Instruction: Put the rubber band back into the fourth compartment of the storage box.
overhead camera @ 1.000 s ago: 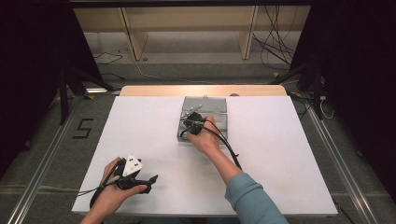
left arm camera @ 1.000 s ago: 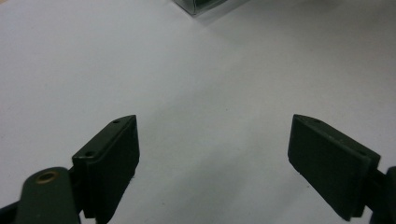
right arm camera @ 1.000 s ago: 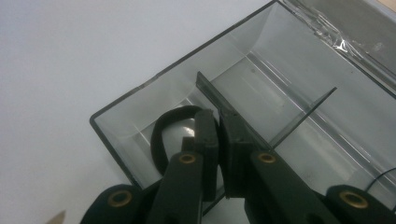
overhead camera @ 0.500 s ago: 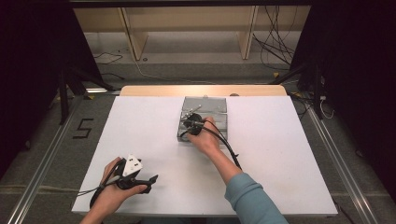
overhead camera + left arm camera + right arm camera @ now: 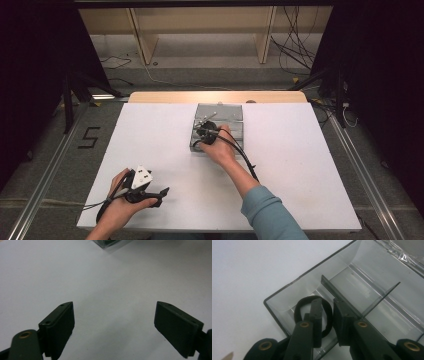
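Right gripper view looks down its two black jaws into a clear plastic organiser box [image 5: 352, 282] with thin dividers. The right hand-held gripper [image 5: 327, 315] has its jaws drawn narrow, and the left jaw passes through a black hair tie [image 5: 312, 315] that loops round it in the box's corner compartment, at the lower left of the frame (whether the band is truly pinched between the jaws I cannot tell). The right jaw stands just beside a divider wall.

In the high view the organiser box [image 5: 230, 112] sits at the upper middle of the white tabletop [image 5: 150, 135], and the right hand-held gripper [image 5: 206, 131] is over its left part, held by a hand with a teal sleeve.

The left hand-held gripper [image 5: 159, 194] rests near the lower left of the frame, well apart from the box. In the left gripper view its jaws stand wide over bare tabletop [image 5: 105, 290], holding nothing.
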`<state>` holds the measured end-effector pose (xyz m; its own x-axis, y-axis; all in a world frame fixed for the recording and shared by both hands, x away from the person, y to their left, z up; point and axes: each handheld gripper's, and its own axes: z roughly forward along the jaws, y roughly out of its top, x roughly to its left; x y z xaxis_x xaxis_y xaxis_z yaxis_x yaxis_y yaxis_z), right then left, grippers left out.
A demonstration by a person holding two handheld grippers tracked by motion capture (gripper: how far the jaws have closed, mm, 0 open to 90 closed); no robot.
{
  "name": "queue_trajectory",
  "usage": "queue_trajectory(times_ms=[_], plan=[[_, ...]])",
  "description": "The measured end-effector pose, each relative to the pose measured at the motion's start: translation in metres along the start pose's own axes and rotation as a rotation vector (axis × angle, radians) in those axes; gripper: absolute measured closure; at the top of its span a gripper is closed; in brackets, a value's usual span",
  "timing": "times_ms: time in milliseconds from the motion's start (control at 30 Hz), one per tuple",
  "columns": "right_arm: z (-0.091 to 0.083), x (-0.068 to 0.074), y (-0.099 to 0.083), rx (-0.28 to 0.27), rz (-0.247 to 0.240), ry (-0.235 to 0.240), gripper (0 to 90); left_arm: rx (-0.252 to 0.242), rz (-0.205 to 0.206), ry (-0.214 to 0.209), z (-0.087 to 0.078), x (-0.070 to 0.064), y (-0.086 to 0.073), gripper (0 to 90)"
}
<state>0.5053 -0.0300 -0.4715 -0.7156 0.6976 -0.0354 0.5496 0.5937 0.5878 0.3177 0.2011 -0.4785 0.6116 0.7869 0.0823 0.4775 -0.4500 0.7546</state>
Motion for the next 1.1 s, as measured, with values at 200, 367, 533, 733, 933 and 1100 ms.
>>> queue_trajectory(times_ms=[200,367,533,733,933,1100], plan=[[-0.002,0.000,0.000,-0.016,0.007,-0.001,75.5,0.001,0.000,0.000,0.000,0.000,0.000,16.3],[-0.004,0.000,0.000,-0.023,0.012,-0.001,73.5,0.000,-0.001,-0.001,0.000,0.000,0.000,16.3],[-0.006,0.000,0.000,-0.035,0.015,0.001,71.5,0.003,0.002,0.000,0.000,0.000,0.000,16.3],[-0.010,0.001,0.001,-0.052,0.028,0.010,69.1,-0.002,-0.002,-0.001,0.000,-0.001,0.000,16.4],[-0.015,0.001,0.001,-0.073,0.038,0.018,66.6,-0.002,-0.002,0.000,0.000,0.000,0.000,16.3],[-0.020,0.001,-0.001,-0.091,0.055,0.029,64.8,-0.002,-0.003,-0.001,0.000,0.000,0.000,16.4]])
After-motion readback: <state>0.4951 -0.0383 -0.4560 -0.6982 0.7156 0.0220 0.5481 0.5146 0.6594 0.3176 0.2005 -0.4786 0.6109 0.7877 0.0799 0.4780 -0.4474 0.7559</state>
